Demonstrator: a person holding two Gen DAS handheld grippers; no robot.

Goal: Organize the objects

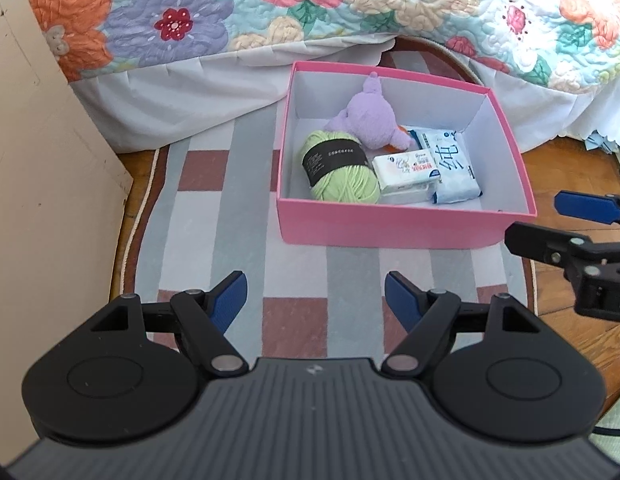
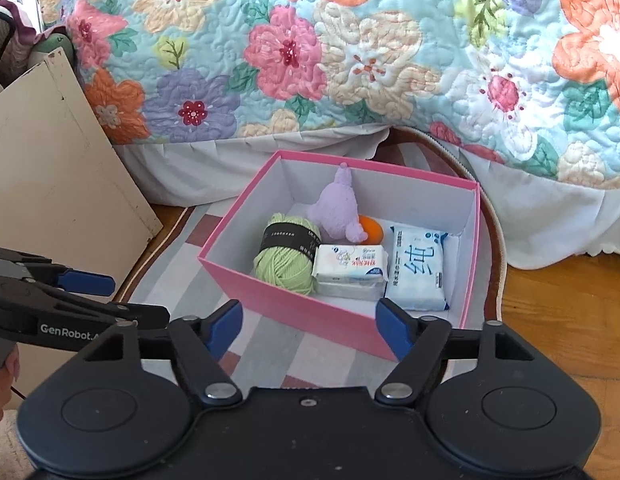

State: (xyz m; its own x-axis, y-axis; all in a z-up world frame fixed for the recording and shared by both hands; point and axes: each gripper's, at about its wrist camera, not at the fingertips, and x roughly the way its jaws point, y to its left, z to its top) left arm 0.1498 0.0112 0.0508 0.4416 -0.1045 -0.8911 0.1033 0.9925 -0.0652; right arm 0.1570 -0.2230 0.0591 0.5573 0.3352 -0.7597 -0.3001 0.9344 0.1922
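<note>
A pink box [image 1: 390, 226] [image 2: 294, 312] stands on a striped rug by the bed. Inside lie a green yarn ball [image 1: 342, 168] [image 2: 286, 260], a purple plush toy [image 1: 370, 120] [image 2: 338, 212], a small white tissue pack [image 1: 406, 172] [image 2: 350, 266], a blue-white wipes pack [image 1: 456, 164] [image 2: 418, 268] and an orange ball [image 2: 372, 230], partly hidden behind the plush. My left gripper [image 1: 315, 300] [image 2: 106, 296] is open and empty above the rug, in front of the box. My right gripper [image 2: 308, 326] [image 1: 538, 220] is open and empty at the box's near edge.
A floral quilt [image 1: 310, 4] [image 2: 350, 48] hangs over the bed behind the box. A beige board [image 1: 42, 160] [image 2: 50, 160] leans at the left. The striped rug [image 1: 214, 220] lies on a wooden floor [image 2: 562, 320].
</note>
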